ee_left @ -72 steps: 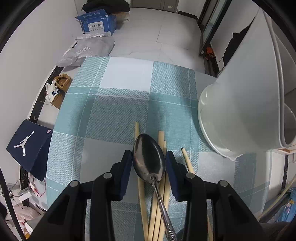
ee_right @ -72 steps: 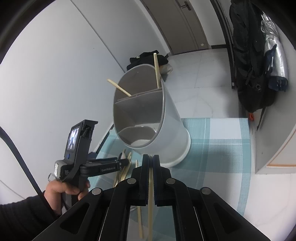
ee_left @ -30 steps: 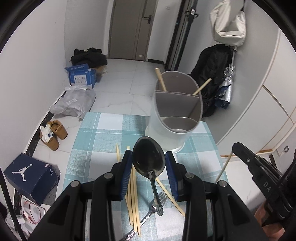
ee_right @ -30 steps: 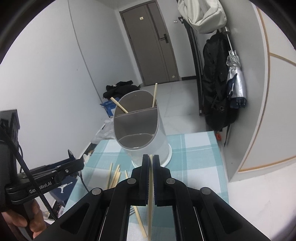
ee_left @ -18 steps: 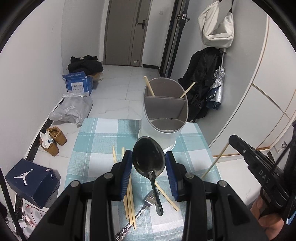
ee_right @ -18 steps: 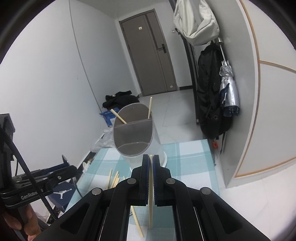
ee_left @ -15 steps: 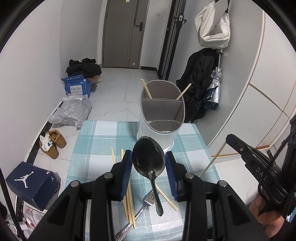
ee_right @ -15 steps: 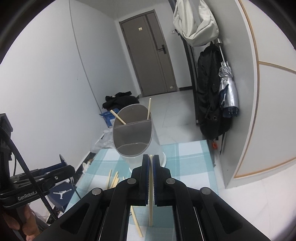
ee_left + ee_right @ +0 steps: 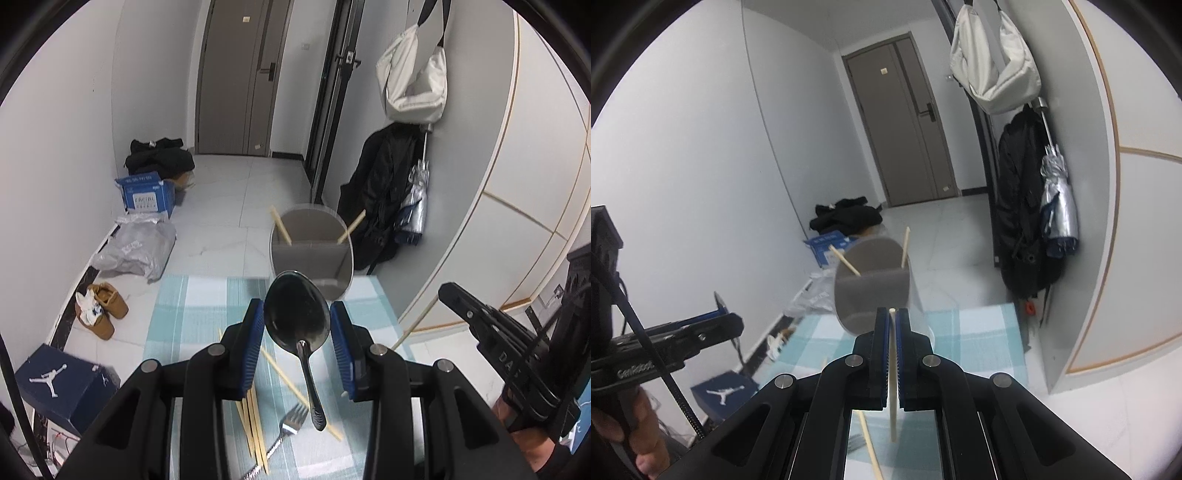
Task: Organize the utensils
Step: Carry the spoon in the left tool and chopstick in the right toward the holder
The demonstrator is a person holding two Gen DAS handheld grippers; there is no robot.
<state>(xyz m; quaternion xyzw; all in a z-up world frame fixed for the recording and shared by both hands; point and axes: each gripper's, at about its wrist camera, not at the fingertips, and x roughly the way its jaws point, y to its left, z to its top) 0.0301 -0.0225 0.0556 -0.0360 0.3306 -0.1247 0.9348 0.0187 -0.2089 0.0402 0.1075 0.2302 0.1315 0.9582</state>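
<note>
My left gripper [image 9: 297, 325] is shut on a metal spoon [image 9: 296, 314]: the blue pads press the sides of its bowl and the handle hangs down over the teal checked table [image 9: 207, 302]. Beyond it stands a grey divided utensil holder [image 9: 312, 254] with two chopsticks leaning in its far compartment. Several loose chopsticks [image 9: 251, 417] and a fork [image 9: 291, 432] lie on the cloth below. My right gripper [image 9: 893, 321] is shut on one chopstick [image 9: 893, 373], held upright in front of the holder [image 9: 871, 291]. In the left wrist view the right gripper [image 9: 491, 354] shows on the right.
On the floor left of the table are a dark shoebox [image 9: 59, 380], brown shoes [image 9: 99, 310], a plastic bag [image 9: 136, 251] and a blue carton [image 9: 146, 194]. A black coat [image 9: 380, 192], an umbrella and a white bag [image 9: 413, 85] hang on the right wall. A hand [image 9: 646, 443] holds the left gripper.
Both grippers have risen with the spoon and the chopstick still held. The holder and table now sit lower and farther off in both views.
</note>
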